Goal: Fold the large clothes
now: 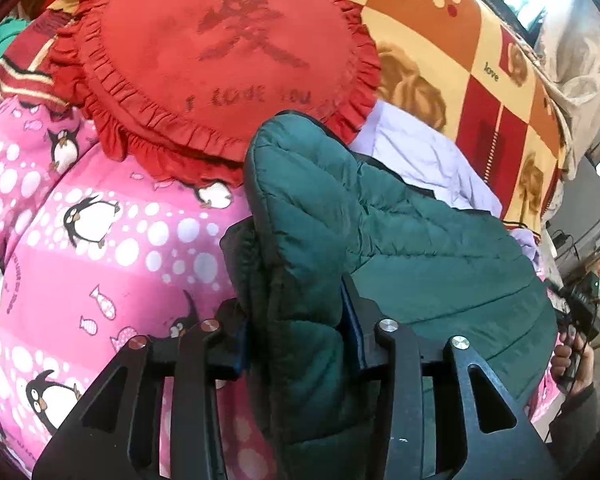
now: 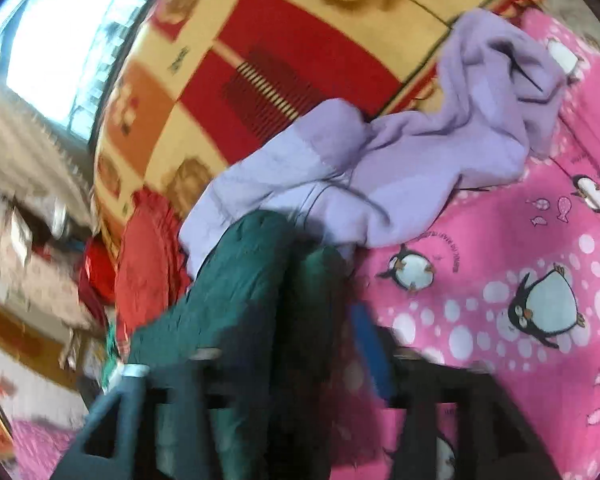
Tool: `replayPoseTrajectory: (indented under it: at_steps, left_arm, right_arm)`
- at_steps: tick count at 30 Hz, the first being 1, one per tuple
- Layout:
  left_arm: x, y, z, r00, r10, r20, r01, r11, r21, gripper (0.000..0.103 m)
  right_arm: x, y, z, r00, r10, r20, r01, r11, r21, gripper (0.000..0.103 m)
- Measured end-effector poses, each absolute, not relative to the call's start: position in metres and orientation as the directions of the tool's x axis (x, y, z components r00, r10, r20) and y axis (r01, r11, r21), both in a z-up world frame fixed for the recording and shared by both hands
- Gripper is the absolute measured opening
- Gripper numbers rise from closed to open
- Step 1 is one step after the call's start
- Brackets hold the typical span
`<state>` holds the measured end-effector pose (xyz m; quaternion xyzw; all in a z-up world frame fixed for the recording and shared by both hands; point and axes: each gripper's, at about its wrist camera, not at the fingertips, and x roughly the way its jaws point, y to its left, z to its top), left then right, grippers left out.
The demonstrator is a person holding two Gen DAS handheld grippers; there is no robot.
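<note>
Clamped in the left hand-held gripper [image 1: 296,344] was a green quilted jacket [image 1: 400,248], draped over the pink penguin bedspread [image 1: 112,264]; the right hand-held gripper [image 2: 300,360] pinched it too, beside a lilac garment [image 2: 400,172].

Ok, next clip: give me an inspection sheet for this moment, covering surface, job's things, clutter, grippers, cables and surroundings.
Surface: pink penguin-print blanket over a bed.
Job's things: dark green quilted jacket, lifted at two places.
Clutter: red frilled heart cushion; crumpled lilac garment; red-and-yellow checked blanket.
Grippers: left gripper shut on the jacket; right gripper shut on it too, though that view is blurred.
Cables: dark cable beyond the bed's edge.
Surroundings: bright window; pale curtain.
</note>
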<state>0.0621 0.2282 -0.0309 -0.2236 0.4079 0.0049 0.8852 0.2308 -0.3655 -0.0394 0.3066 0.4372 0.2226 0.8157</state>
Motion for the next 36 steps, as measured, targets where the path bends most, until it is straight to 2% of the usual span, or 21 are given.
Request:
replayPoseTrajectory:
  at_steps: [2,4,8,13,15,17,18,20,21,23,25,29,33,36]
  left_arm:
    - [0.063,0.227,-0.032,0.664,-0.163,-0.729,-0.196,0.904,-0.381,0.042]
    - [0.063,0.225,-0.032,0.663,-0.151,-0.733,-0.197,0.91,-0.366,0.043]
    - [0.065,0.226,-0.033,0.662,-0.147,-0.735,-0.207,0.907,-0.368,0.046]
    - [0.066,0.226,-0.034,0.661,-0.143,-0.737,-0.206,0.909,-0.362,0.046]
    - [0.067,0.226,-0.034,0.659,-0.139,-0.739,-0.207,0.911,-0.356,0.046]
    - [0.068,0.226,-0.036,0.654,-0.136,-0.744,-0.211,0.912,-0.352,0.046]
    - [0.069,0.226,-0.036,0.652,-0.135,-0.746,-0.213,0.912,-0.35,0.046]
    - [0.07,0.227,-0.038,0.645,-0.126,-0.753,-0.222,0.912,-0.344,0.046]
    - [0.071,0.228,-0.039,0.643,-0.124,-0.756,-0.227,0.912,-0.342,0.046]
    - [0.072,0.227,-0.038,0.642,-0.113,-0.759,-0.229,0.916,-0.33,0.046]
    - [0.072,0.222,-0.034,0.647,-0.084,-0.758,-0.221,0.93,-0.292,0.043]
    - [0.07,0.211,-0.02,0.679,-0.079,-0.73,-0.176,0.948,-0.266,0.03]
    - [0.062,0.201,0.004,0.71,-0.143,-0.69,-0.123,0.939,-0.321,0.027]
    - [0.056,0.186,0.027,0.728,-0.173,-0.664,-0.076,0.942,-0.328,0.027]
  right_arm:
    - [0.236,-0.363,-0.03,0.557,0.643,-0.525,-0.161,0.704,0.692,0.091]
    - [0.241,-0.356,-0.021,0.601,0.603,-0.524,-0.197,0.748,0.634,0.1]
    - [0.259,-0.334,-0.031,0.495,0.676,-0.546,-0.291,0.721,0.629,0.1]
    - [0.28,-0.306,-0.076,0.327,0.702,-0.633,-0.34,0.712,0.615,0.1]
    - [0.289,-0.303,-0.094,0.262,0.739,-0.62,-0.321,0.673,0.666,0.1]
    - [0.292,-0.302,-0.1,0.282,0.752,-0.596,-0.336,0.659,0.672,0.099]
    - [0.292,-0.3,-0.1,0.294,0.754,-0.588,-0.347,0.657,0.669,0.096]
    - [0.29,-0.29,-0.097,0.293,0.769,-0.567,-0.381,0.638,0.669,0.057]
    - [0.288,-0.286,-0.092,0.307,0.763,-0.569,-0.402,0.646,0.649,0.051]
    - [0.277,-0.276,-0.074,0.352,0.728,-0.588,-0.471,0.681,0.561,0.034]
    - [0.26,-0.274,-0.046,0.415,0.7,-0.581,-0.521,0.707,0.479,0.027]
    - [0.218,-0.277,0.01,0.529,0.637,-0.56,-0.545,0.761,0.351,0.023]
    - [0.163,-0.292,0.057,0.628,0.592,-0.505,-0.529,0.801,0.28,0.023]
    - [0.128,-0.319,0.078,0.695,0.563,-0.447,-0.484,0.826,0.289,0.023]
